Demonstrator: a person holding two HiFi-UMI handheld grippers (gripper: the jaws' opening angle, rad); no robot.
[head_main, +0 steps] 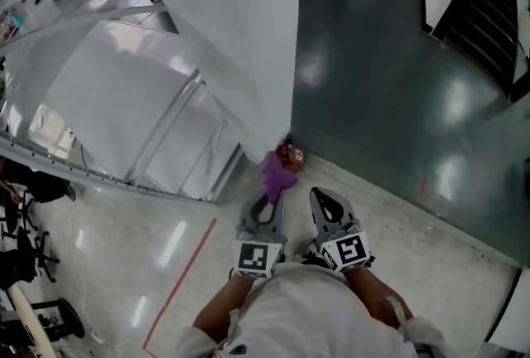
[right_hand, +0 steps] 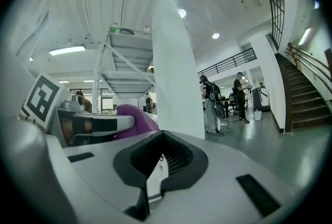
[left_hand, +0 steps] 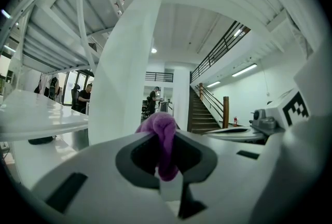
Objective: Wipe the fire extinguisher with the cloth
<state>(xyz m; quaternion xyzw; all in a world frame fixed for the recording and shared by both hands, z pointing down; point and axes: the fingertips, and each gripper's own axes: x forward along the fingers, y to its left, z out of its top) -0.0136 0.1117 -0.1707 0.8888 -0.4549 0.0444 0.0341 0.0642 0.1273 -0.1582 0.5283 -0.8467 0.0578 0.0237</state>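
Note:
In the head view a small red fire extinguisher stands on the floor at the foot of a white pillar. My left gripper is shut on a purple cloth, whose bunched end lies just short of the extinguisher. The left gripper view shows the cloth pinched between the left gripper's dark pads, and it hides the extinguisher. My right gripper hangs alongside to the right, shut and empty. In the right gripper view that gripper has nothing between its pads, and the cloth shows at its left.
A white metal-framed structure slopes at the left of the pillar. A red line runs across the pale floor. The dark glossy floor spreads to the right. Stairs and several people are far off.

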